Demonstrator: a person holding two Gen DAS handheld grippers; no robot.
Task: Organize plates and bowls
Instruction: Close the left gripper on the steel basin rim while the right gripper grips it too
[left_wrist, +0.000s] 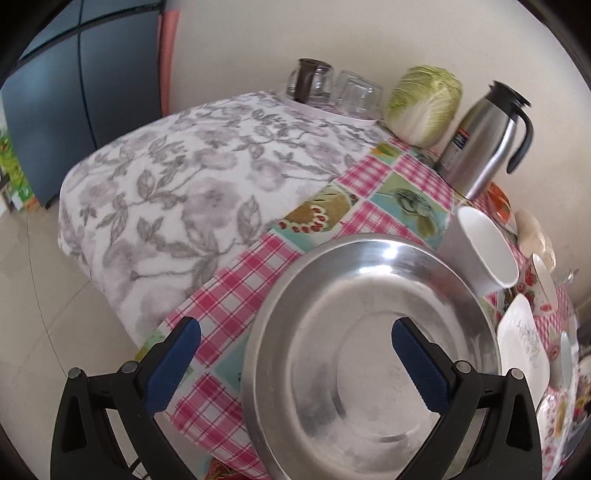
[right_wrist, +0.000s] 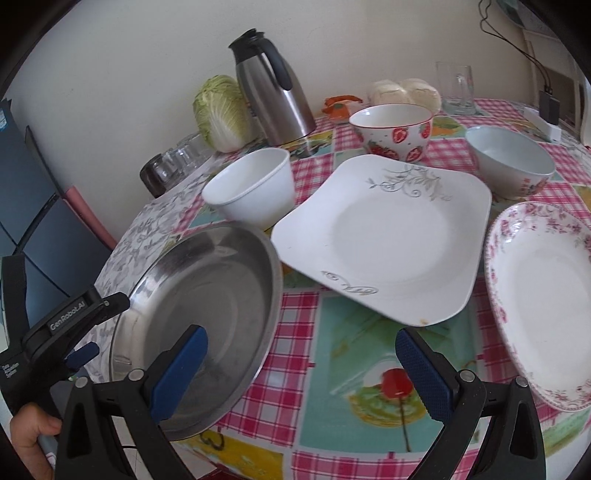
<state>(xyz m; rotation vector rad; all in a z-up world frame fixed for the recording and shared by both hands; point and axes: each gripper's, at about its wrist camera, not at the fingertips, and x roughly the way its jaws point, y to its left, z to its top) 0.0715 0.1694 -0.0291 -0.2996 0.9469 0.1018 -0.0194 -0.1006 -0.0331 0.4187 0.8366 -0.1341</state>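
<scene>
A round steel dish (left_wrist: 369, 332) lies at the table's near-left edge, and it looks tilted in the right wrist view. My left gripper (left_wrist: 301, 358) is open and straddles the dish's rim, one finger over the inside and the other outside. In the right wrist view the steel dish (right_wrist: 207, 306) has the left gripper (right_wrist: 109, 325) at its left rim. My right gripper (right_wrist: 303, 369) is open above the tablecloth, holding nothing. Beyond it lie a white square plate (right_wrist: 388, 236) and a floral oval plate (right_wrist: 543, 295). Further back stand a white bowl (right_wrist: 251, 184), a strawberry bowl (right_wrist: 391, 129) and a pale blue bowl (right_wrist: 509, 158).
Along the wall stand a steel thermos jug (right_wrist: 273, 88), a cabbage (right_wrist: 221, 110), upturned glasses (right_wrist: 173, 162), a glass mug (right_wrist: 456, 88) and bagged buns (right_wrist: 406, 92). A grey floral cloth (left_wrist: 177, 184) covers the table's left part. A hand (right_wrist: 29, 439) holds the left gripper's handle.
</scene>
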